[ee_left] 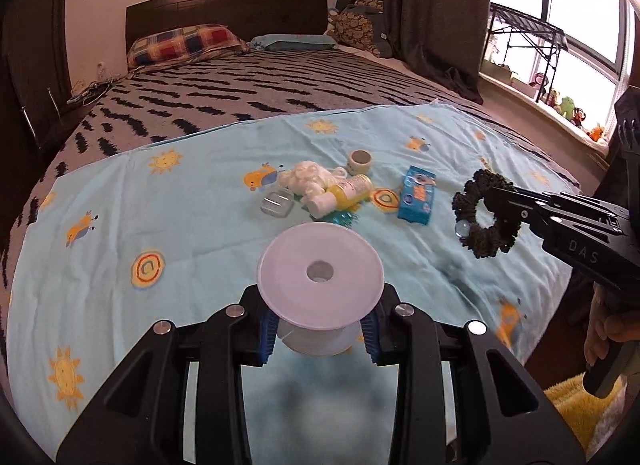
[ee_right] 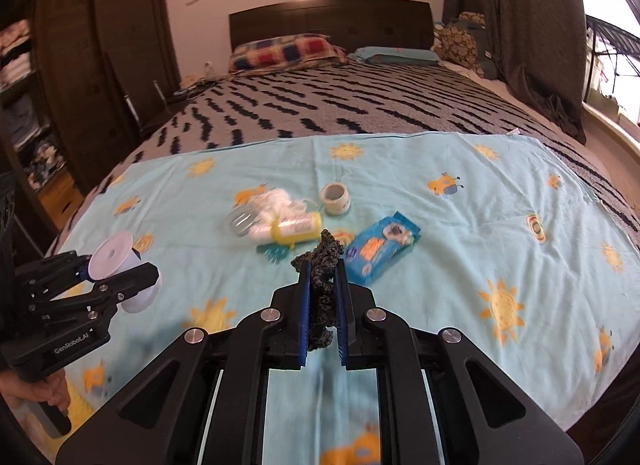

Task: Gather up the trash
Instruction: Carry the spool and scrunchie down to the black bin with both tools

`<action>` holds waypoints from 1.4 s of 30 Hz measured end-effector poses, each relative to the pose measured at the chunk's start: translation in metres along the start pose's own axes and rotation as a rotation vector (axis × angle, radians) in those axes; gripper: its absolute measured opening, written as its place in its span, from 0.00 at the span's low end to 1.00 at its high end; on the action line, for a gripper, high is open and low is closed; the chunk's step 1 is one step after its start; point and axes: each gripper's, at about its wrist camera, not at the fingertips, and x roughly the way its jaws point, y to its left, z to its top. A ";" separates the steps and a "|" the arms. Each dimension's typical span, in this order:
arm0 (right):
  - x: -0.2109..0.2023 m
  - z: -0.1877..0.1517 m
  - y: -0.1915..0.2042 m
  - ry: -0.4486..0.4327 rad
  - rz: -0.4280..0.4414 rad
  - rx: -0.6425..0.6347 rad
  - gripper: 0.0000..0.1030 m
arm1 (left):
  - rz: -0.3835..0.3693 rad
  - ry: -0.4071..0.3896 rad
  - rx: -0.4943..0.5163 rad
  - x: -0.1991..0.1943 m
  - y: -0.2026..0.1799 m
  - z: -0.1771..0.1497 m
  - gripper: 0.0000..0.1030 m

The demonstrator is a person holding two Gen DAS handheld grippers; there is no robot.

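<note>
My left gripper is shut on a white plastic spool, lifted above the light blue printed cloth; the same spool shows at the left of the right wrist view. My right gripper is shut on a dark knitted scrunchie, and that scrunchie hangs from the gripper at the right of the left wrist view. On the cloth lie a white crumpled wad, a yellow bottle, a small tape roll, a blue wipes packet and a clear plastic piece.
The cloth covers the foot of a bed with a zebra-patterned blanket and pillows by the dark headboard. A window sill with small toys runs at the right. A wardrobe stands at the left. A hand holds the left gripper's handle.
</note>
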 end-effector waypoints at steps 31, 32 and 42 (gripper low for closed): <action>-0.026 -0.250 0.029 0.262 0.036 0.131 0.12 | -0.179 0.307 0.025 0.002 -0.075 -0.234 0.31; -0.019 -0.253 0.028 0.277 0.035 0.138 0.12 | -0.189 0.334 0.017 0.011 -0.076 -0.239 0.31; 0.020 -0.275 0.026 0.376 0.007 0.143 0.14 | -0.183 0.439 -0.047 0.060 -0.060 -0.262 0.32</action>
